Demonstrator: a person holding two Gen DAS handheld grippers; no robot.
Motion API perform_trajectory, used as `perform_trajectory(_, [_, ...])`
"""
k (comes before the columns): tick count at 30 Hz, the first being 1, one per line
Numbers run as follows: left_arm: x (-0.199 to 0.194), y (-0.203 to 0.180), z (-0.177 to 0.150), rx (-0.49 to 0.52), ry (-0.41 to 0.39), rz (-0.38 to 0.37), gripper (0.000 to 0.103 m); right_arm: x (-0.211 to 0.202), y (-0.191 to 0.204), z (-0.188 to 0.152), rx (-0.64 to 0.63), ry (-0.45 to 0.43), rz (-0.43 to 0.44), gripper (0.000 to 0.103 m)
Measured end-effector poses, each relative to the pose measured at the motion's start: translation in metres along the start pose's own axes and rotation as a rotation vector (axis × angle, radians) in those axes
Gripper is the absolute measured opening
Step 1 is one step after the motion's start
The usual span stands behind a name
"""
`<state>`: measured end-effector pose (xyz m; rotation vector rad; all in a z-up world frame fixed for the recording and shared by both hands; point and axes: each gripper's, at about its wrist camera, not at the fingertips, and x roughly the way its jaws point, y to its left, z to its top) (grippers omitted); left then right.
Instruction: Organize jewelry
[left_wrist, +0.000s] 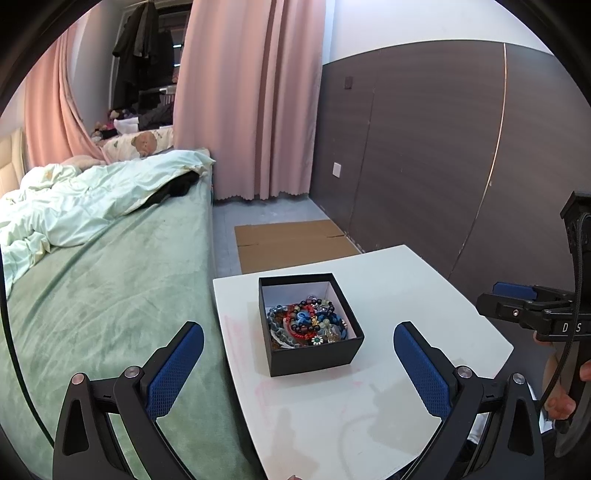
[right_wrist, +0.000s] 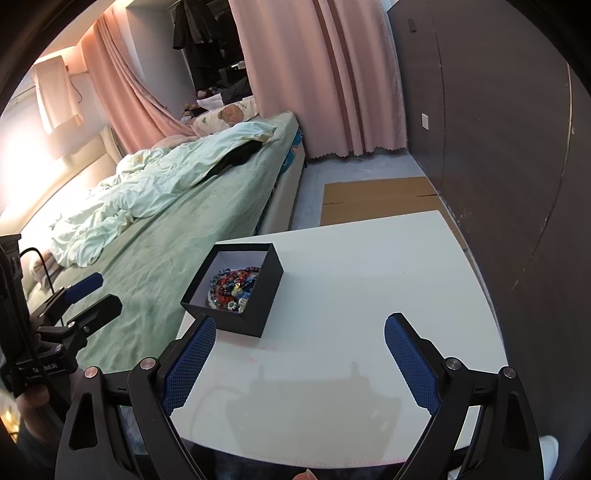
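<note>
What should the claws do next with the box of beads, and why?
Probably lower the left claw toward the black box and pick one bracelet from the pile of beads. Both claws are open and empty, the box sits right ahead of the left one, and all the jewelry is in one tangled heap on the white table.

A white table (left_wrist: 424, 280) fills the lower middle and right of the left wrist view, its top smooth and faintly smudged with pink marks near the bottom. On it stands one thing only: a black box (left_wrist: 314, 354) with no lid and a white lining, set toward the table's left edge. A heap of bead bracelets (left_wrist: 308, 321) lies inside. In the right wrist view the same table (right_wrist: 369, 266) spreads across the centre, with the box (right_wrist: 258, 299) at its left corner.
</note>
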<state>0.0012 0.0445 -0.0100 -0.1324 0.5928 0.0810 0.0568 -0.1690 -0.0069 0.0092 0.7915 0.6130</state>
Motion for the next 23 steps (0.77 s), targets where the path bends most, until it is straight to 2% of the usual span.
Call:
perform_trajectory(15, [-0.0063, 0.0049, 0.0036, -0.047, -0.028, 0.012, 0.103, -0.0013, -0.0019, 0.0006, -0.006, -0.001, -0.005, 0.093])
perform_trajectory(19, [-0.0092, 0.0028, 0.0029, -0.035, -0.038, 0.042, 0.103, -0.0013, -0.0012, 0.0003, -0.007, -0.002, -0.004, 0.093])
perform_trajectory(23, [-0.0096, 0.0029, 0.0035, -0.036, -0.029, 0.02, 0.103, -0.0011, -0.0004, -0.0001, -0.007, -0.002, -0.005, 0.093])
